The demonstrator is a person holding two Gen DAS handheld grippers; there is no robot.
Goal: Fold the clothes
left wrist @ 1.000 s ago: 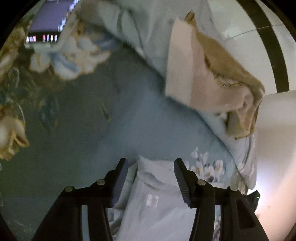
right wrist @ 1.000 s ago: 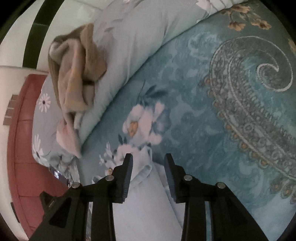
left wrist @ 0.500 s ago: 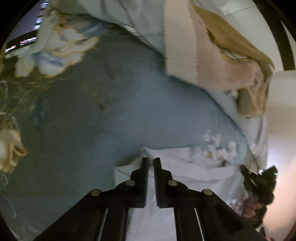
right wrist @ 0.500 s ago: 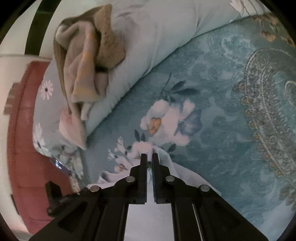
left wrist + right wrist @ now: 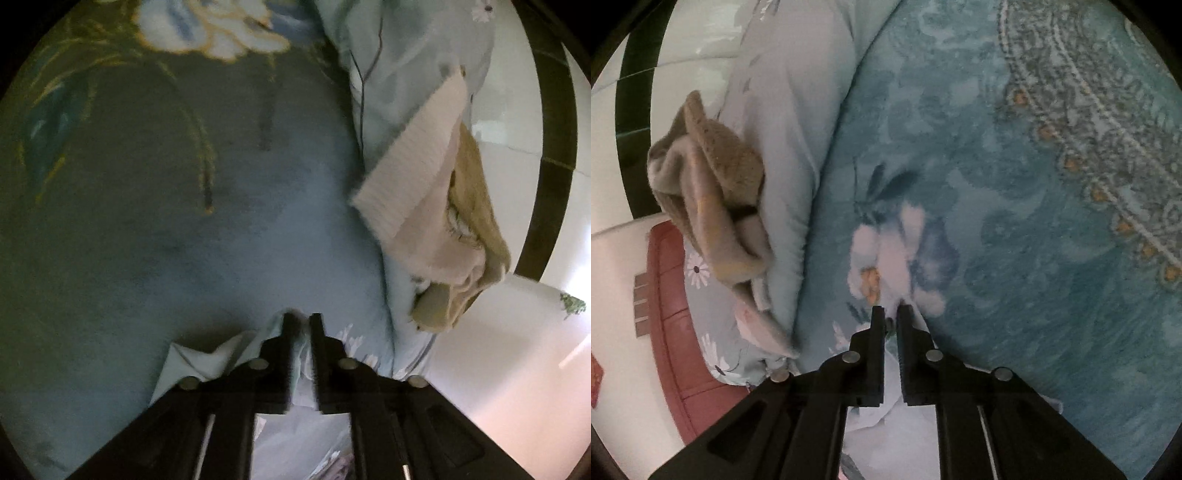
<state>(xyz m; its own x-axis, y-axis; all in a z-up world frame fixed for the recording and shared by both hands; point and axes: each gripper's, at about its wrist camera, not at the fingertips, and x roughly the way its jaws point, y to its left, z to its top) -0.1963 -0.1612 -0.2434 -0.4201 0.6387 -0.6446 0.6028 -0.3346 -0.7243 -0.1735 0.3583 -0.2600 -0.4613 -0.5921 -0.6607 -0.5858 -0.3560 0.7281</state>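
Blue flowery bedding covered the bed point(image 5: 155, 236), and a long pale quilt roll point(image 5: 798, 155) lay along its edge with a tan and pink blanket point(image 5: 713, 192) heaped on it. That quilt roll is the landmark for every place below.

A second earlier both grippers stood wide open over a pale blue garment point(image 5: 207, 358). Then they snapped shut on its top edge, and both dropped lower toward the bed.

At this moment the left gripper point(image 5: 302, 321) was opening a little, with a bunched bit of the garment between its jaws. The right gripper point(image 5: 891, 314) was opening a little too, with cloth at its tips. The garment lay on the bed just beside the quilt roll, under both grippers.

It looked like the edge had just been laid down, so one fold was likely done
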